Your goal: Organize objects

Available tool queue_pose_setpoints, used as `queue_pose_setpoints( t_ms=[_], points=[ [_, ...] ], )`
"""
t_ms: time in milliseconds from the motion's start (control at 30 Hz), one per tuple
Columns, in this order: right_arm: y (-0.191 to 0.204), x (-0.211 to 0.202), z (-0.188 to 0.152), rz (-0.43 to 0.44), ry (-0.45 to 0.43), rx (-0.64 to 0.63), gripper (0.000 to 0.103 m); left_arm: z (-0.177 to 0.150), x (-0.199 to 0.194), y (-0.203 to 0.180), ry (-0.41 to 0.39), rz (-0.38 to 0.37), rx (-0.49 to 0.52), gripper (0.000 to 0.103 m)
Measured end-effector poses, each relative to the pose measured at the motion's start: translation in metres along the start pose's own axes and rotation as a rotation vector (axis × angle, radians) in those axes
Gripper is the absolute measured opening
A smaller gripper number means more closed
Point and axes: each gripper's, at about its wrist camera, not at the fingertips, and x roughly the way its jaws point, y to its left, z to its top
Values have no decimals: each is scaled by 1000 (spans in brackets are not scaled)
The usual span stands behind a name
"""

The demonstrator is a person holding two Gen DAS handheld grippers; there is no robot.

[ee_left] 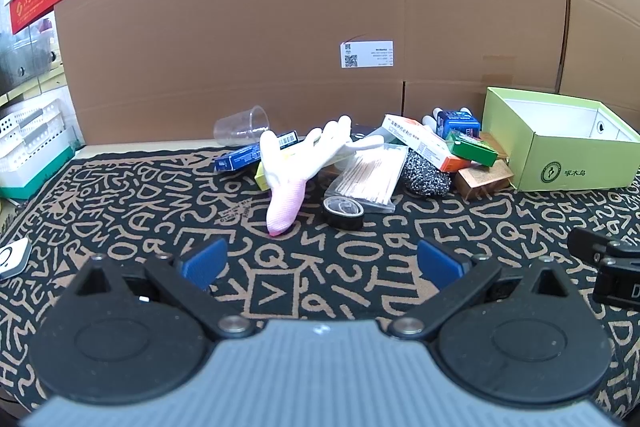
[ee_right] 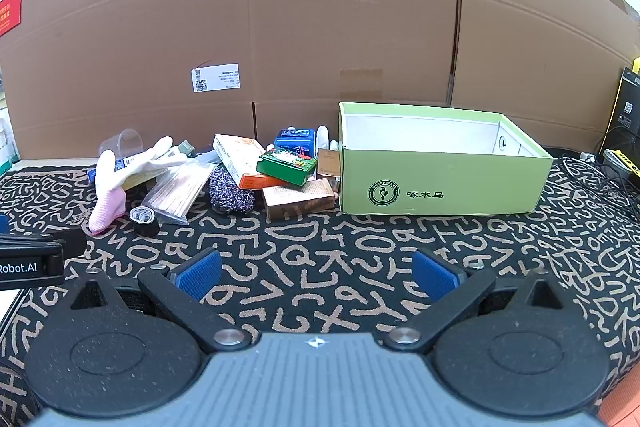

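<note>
A pile of small objects lies on the patterned mat: a white and pink glove (ee_left: 294,167) (ee_right: 116,179), a black tape roll (ee_left: 343,213) (ee_right: 144,221), a bag of wooden sticks (ee_left: 370,179), a steel scourer (ee_left: 426,175) (ee_right: 231,191), a clear cup (ee_left: 242,127) and several small boxes (ee_right: 286,167). An open green box (ee_left: 560,143) (ee_right: 440,163) stands to the right of the pile. My left gripper (ee_left: 322,263) is open and empty, short of the tape roll. My right gripper (ee_right: 316,273) is open and empty, short of the green box.
A wall of brown cardboard cartons (ee_left: 280,27) (ee_right: 320,27) closes the back. A white basket (ee_left: 28,147) sits at far left. Cables and a dark device (ee_right: 616,155) lie at far right. The other gripper shows at each view's edge (ee_left: 608,271) (ee_right: 32,259).
</note>
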Motion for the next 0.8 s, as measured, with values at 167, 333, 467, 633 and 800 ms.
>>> queue_pose_setpoints(
  t_ms=[167,333,467,633,800],
  points=[
    [1,0,0,0,0,-2,103,0,0,0,0,0,0,103],
    [0,2,0,0,3,1,103,0,0,0,1,0,0,103],
    [0,3,0,1,3,1,103,0,0,0,1,1,-2,103],
    [1,2,0,0,5,3,103,0,0,-1,3,0,-1,103],
    [1,6,0,0,12,6,103,0,0,-2,4,1,-3,103]
  ],
)
